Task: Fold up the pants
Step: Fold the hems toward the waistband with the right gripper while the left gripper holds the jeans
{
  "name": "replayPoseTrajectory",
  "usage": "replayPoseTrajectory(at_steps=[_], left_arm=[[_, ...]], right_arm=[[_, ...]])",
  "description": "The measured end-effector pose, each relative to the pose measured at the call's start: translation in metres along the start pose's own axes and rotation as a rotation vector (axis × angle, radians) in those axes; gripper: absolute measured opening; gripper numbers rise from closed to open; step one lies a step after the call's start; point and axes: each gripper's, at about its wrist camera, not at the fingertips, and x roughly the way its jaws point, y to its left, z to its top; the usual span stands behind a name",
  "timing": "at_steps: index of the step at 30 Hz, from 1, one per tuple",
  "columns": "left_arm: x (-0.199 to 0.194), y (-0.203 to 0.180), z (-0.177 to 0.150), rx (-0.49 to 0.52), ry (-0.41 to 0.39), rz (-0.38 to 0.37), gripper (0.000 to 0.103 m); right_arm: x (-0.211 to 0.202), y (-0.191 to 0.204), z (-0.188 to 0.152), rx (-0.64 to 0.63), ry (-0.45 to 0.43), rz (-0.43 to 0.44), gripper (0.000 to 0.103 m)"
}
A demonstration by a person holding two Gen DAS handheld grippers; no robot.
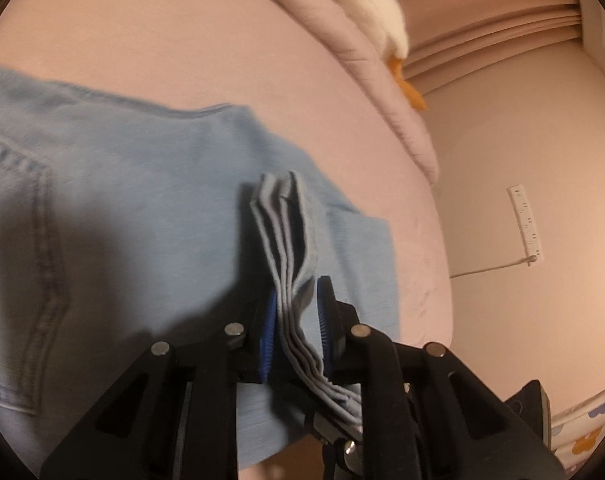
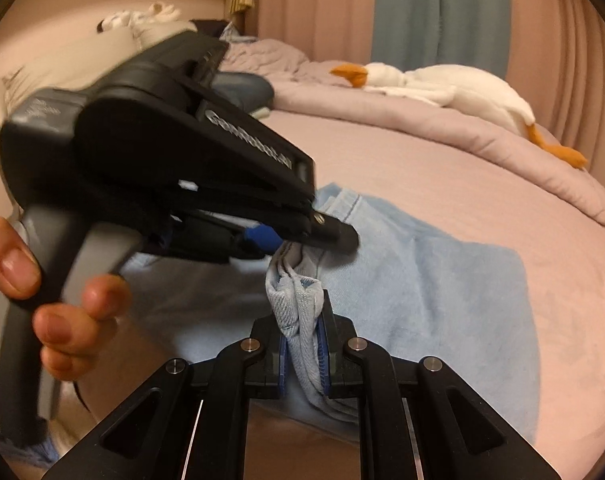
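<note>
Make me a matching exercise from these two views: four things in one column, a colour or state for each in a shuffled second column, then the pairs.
1. pants
2. left gripper
3. stuffed goose
4. bed sheet

A. white with orange beak and feet, lying on the bed
B. pink
C. light blue denim, spread on the bed
D. shut on stacked cloth edges

Pairs: 1-C, 2-D, 3-A, 4-B

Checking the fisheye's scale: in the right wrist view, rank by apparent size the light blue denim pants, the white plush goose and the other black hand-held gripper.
1. Light blue denim pants
2. Black left hand-held gripper, enlarged by nearness
3. White plush goose, farther away
</note>
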Motion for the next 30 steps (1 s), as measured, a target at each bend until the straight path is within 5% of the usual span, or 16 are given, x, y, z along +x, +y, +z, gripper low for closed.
replayPoseTrajectory(at_steps=[3, 7, 8, 11, 14, 17, 19, 21, 23, 26, 30], left_arm=[[-0.001, 0.01, 0.0, -0.015, -0.003, 0.061, 0.017], [-0.015, 0.011, 0.003, -0.003, -0.03, 0.087, 0.02], [-0.019, 0.008, 0.003, 0.017, -0.04, 0.095, 0.02], [-0.024, -0.003, 0.003, 0.071, -0.053, 0.102, 0.034], [-0.019, -0.022, -0.003, 0.143, -0.044, 0.096, 0.035], [0.001, -0.045, -0.01, 0.227, -0.001, 0.113, 0.035], [0.015, -0.056, -0.013, 0.267, 0.025, 0.113, 0.033], [0.03, -0.064, -0.019, 0.308, 0.061, 0.106, 0.033], [0.041, -0.064, -0.024, 0.327, 0.093, 0.121, 0.027], [0.058, -0.047, -0.029, 0.302, 0.148, 0.187, 0.007], [0.044, -0.021, -0.032, 0.236, 0.156, 0.144, 0.001]], right_arm=[[0.011, 0.001, -0.003, -0.008, 0.057, 0.01, 0.015], [0.017, -0.011, -0.004, 0.058, 0.109, 0.146, 0.056], [0.013, -0.012, -0.004, 0.068, 0.107, 0.17, 0.059], [-0.001, -0.032, -0.002, 0.147, 0.083, 0.234, 0.059], [-0.013, -0.068, 0.0, 0.262, 0.05, 0.222, 0.059], [-0.015, -0.11, -0.003, 0.394, 0.044, 0.161, 0.059], [-0.012, -0.134, -0.009, 0.463, 0.097, 0.045, 0.059], [-0.006, -0.154, -0.01, 0.5, 0.117, -0.005, 0.051], [0.0, -0.164, -0.006, 0.507, 0.13, -0.03, 0.036], [0.019, -0.177, 0.006, 0.473, 0.165, -0.093, 0.034], [0.058, -0.187, 0.004, 0.472, 0.268, -0.137, 0.034]])
